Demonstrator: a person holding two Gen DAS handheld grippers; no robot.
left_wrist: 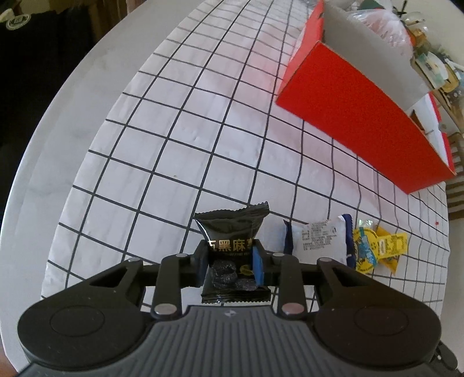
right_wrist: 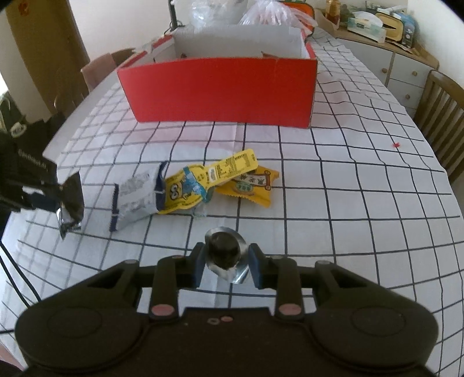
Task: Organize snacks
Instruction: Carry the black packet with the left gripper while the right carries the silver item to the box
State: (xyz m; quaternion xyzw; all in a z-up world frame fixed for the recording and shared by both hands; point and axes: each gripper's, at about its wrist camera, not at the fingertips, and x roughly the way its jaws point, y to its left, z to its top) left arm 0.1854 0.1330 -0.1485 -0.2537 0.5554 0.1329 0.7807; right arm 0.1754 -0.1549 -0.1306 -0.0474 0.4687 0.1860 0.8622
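Note:
My left gripper [left_wrist: 230, 262] is shut on a black snack packet with gold characters [left_wrist: 232, 232], held above the checked tablecloth; the packet also shows at the left of the right wrist view [right_wrist: 71, 200]. My right gripper [right_wrist: 224, 262] is shut on a small silver-wrapped dark snack [right_wrist: 224, 252]. On the cloth lie a white-and-blue packet [right_wrist: 136, 197], a yellow cartoon packet [right_wrist: 197, 182] and an orange-yellow packet [right_wrist: 252, 185]. The white packet [left_wrist: 319, 240] and yellow packets [left_wrist: 380, 246] lie right of my left gripper. A red open box [right_wrist: 217, 87] stands behind them.
The checked tablecloth [right_wrist: 348, 188] covers a pale table [left_wrist: 72, 116]. Plastic bags [right_wrist: 272, 14] sit behind the box. A wooden chair [right_wrist: 440, 116] and a cluttered cabinet [right_wrist: 391, 43] stand at the right. A small red speck [right_wrist: 395, 144] lies on the cloth.

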